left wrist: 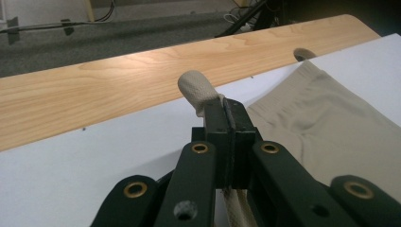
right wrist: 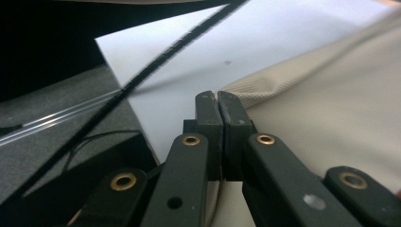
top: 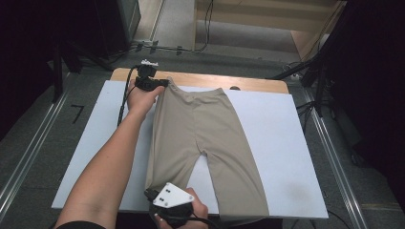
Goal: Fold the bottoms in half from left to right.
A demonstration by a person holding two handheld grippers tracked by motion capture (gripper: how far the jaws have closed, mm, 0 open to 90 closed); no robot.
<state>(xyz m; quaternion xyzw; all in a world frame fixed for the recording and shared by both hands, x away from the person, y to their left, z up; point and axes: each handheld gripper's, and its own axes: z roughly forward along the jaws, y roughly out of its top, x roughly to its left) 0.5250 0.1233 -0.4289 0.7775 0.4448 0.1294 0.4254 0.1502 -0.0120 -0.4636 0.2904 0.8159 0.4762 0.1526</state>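
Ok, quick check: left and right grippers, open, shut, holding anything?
Left gripper: shut on the waistband corner of the beige shorts.
Right gripper: shut on the hem of the shorts' leg.

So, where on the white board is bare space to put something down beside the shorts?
The widest bare patch of the white board lies right of the beige shorts, up to the board's right edge. A narrower strip lies to their left, crossed by the forearm. Between the two legs is only a small wedge. The near edge is crowded by the right claw.
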